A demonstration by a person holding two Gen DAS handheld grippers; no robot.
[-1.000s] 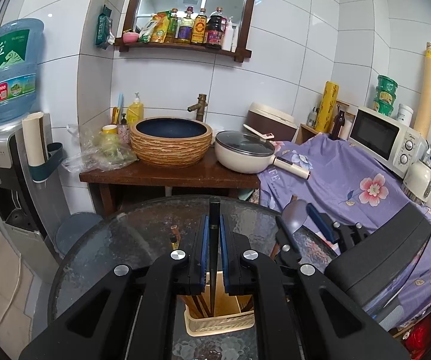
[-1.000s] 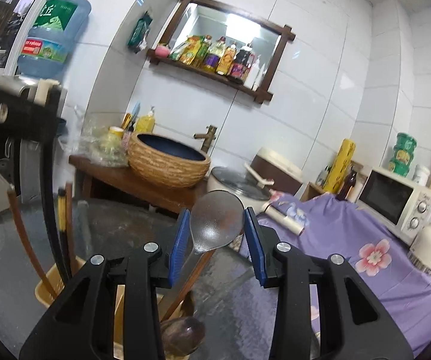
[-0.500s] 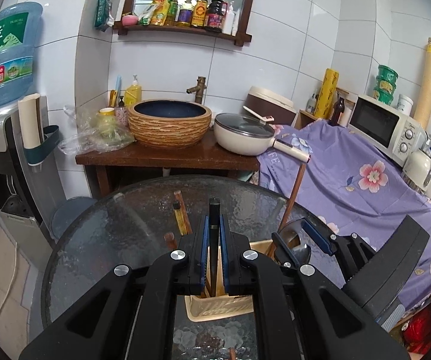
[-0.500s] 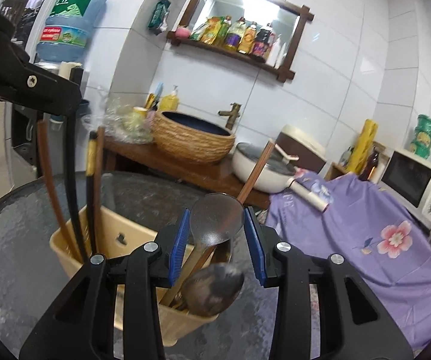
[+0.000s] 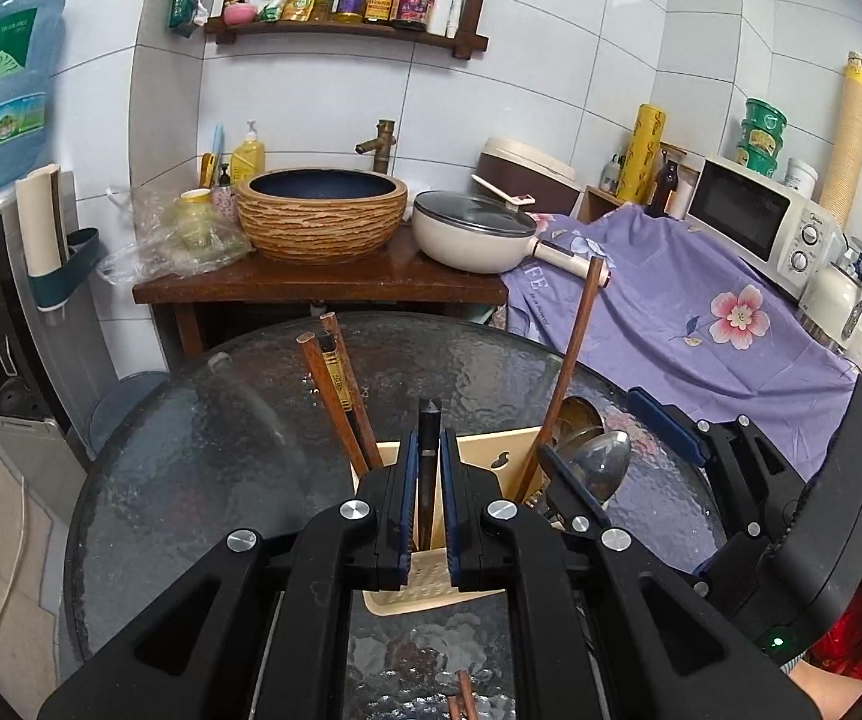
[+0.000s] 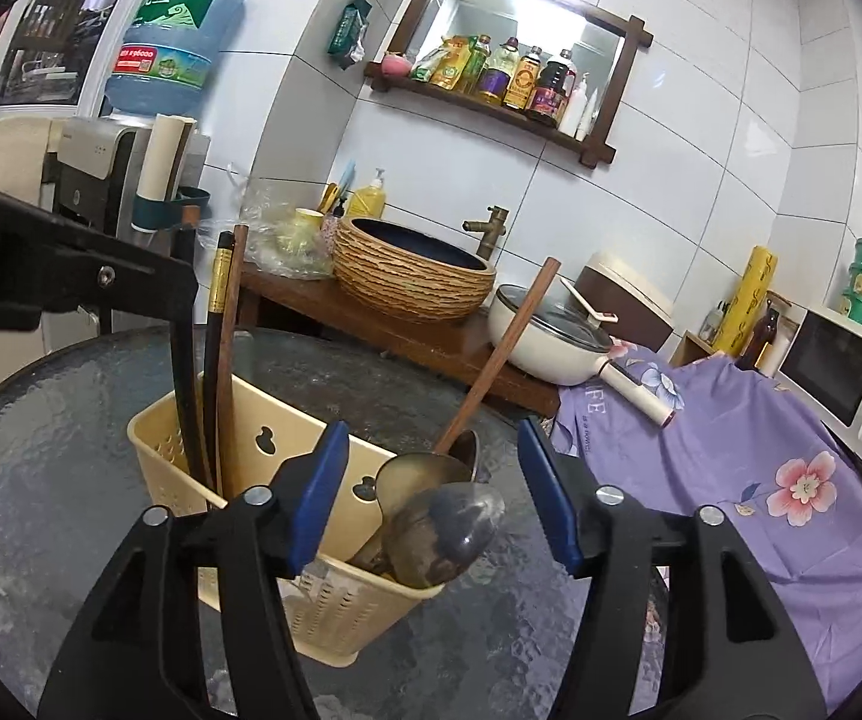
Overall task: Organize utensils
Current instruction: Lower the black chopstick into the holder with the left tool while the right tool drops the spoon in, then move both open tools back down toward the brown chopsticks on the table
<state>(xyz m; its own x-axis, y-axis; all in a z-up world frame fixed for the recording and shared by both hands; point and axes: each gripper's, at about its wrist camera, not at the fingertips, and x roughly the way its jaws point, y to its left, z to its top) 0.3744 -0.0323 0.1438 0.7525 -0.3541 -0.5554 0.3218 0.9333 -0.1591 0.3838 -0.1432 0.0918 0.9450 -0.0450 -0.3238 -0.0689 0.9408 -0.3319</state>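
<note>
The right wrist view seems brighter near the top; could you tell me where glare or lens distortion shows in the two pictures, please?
Right wrist view: the mirror is blown out by a reflected light, and the tile lines bow with fisheye curvature. Left wrist view: light is more even, the glass table shows a soft sheen, the corners go black, and the left claw stays sharp.

Both tools are showing matte black, angular plastic bodies with triangular cut-outs. The left gripper (image 5: 425,501) is wearing narrow blue pads (image 5: 408,501) along its fingers, with round silver screw heads shining at the joints. The right gripper (image 6: 434,495) is showing the same blue pads (image 6: 318,495) and silver screws. A green indicator light (image 5: 778,641) is glowing on its housing, and bare skin (image 5: 830,687) is peeking in near right.
</note>
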